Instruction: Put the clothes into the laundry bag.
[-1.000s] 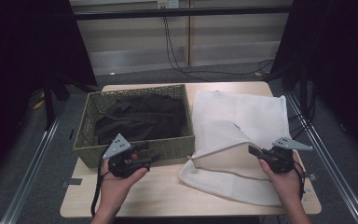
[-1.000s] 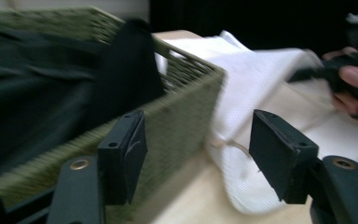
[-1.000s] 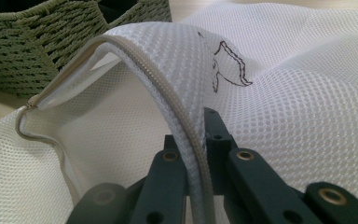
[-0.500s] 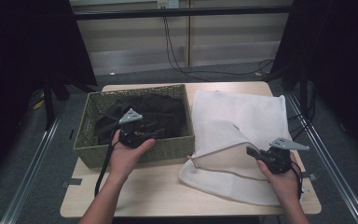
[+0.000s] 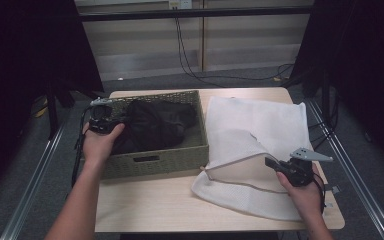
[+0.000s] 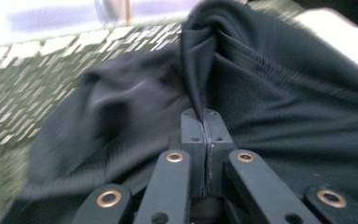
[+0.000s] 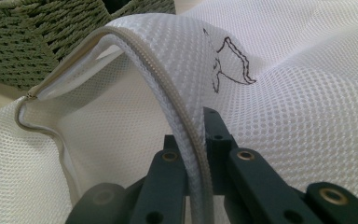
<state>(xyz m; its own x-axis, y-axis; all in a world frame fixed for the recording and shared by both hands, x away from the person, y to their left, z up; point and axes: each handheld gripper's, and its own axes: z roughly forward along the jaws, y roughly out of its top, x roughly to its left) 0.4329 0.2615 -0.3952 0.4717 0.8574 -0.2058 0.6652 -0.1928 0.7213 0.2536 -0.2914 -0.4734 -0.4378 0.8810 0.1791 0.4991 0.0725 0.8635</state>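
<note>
Black cloth [image 6: 270, 93], soft and crumpled, lies heaped in the woven green basket [image 5: 155, 161] on the left half of the table [image 5: 150, 210]. My left gripper [image 5: 114, 121] sits over the basket's left end, and its jaws have just been closing; in the left gripper view they now stand pressed together with a thin fold of the cloth pinched between them, the fabric drawn up into a ridge that runs away from the tips. The basket's weave shows blurred to the left of the cloth in that view.

To the right of the basket, touching its right wall, lies a white mesh bag [image 5: 260, 125] spread across the right half of the table, reaching from the far edge to the near one. Its near left part is lifted into an open mouth. My right gripper [image 5: 271, 162] is at the near right of the table, over the bag, with my right hand [image 5: 302, 192] behind it. In the right gripper view its jaws are clamped on the bag's zipper edge [image 7: 186, 121], which arches up from between the tips and curves away to the left toward the basket corner. A small dark outline drawing [image 7: 230, 63] is printed on the mesh just right of that edge.

My left hand [image 5: 100, 145] rests at the basket's left rim, the forearm coming in from the near side.
</note>
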